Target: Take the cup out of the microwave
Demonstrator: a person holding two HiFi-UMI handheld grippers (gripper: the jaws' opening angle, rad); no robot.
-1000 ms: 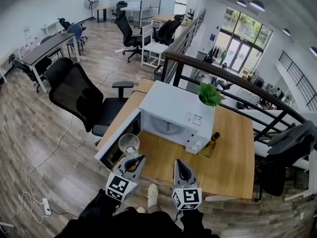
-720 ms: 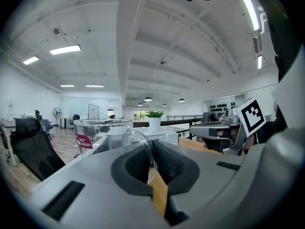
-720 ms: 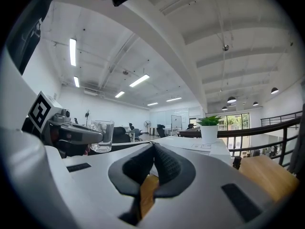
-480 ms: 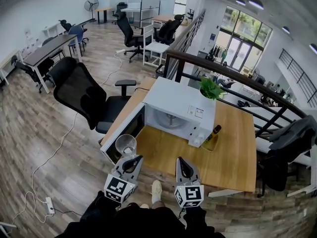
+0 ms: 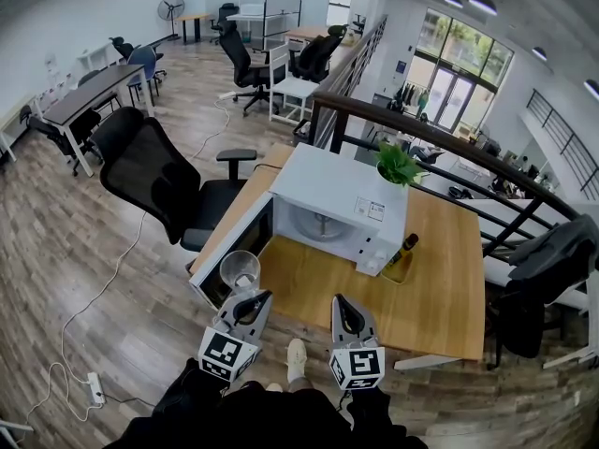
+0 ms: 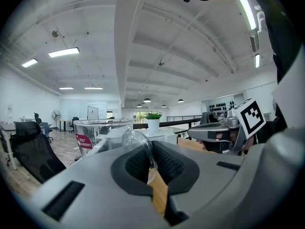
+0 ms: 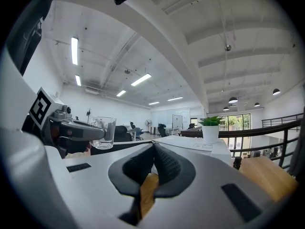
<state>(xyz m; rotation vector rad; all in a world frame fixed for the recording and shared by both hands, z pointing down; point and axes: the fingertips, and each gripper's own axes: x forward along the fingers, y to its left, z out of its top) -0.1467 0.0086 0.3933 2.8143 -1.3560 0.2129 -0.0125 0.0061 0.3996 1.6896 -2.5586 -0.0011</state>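
Observation:
A clear glass cup [image 5: 241, 270] with a red label hangs in front of the open white microwave [image 5: 342, 195], above its swung-out door [image 5: 217, 267]. My left gripper [image 5: 259, 297] is shut on the cup's handle; in the left gripper view the handle [image 6: 142, 149] sits pinched between the pads with the cup body [image 6: 101, 131] just beyond. My right gripper [image 5: 339, 303] floats to its right over the wooden table [image 5: 440, 279], shut with nothing between its jaws [image 7: 153, 147]. From the right gripper view the cup [image 7: 106, 132] shows at the left. The microwave's cavity [image 5: 316, 225] holds only its turntable.
A potted plant [image 5: 398, 178] stands on the microwave's top. A dark bottle [image 5: 404, 249] stands on the table right of the microwave. A black office chair [image 5: 154, 181] is left of the table, and a railing [image 5: 449, 152] runs behind it.
The left gripper and cup have drawn back a little from the microwave, as has the right gripper. Both have held nearly still over the last half second.

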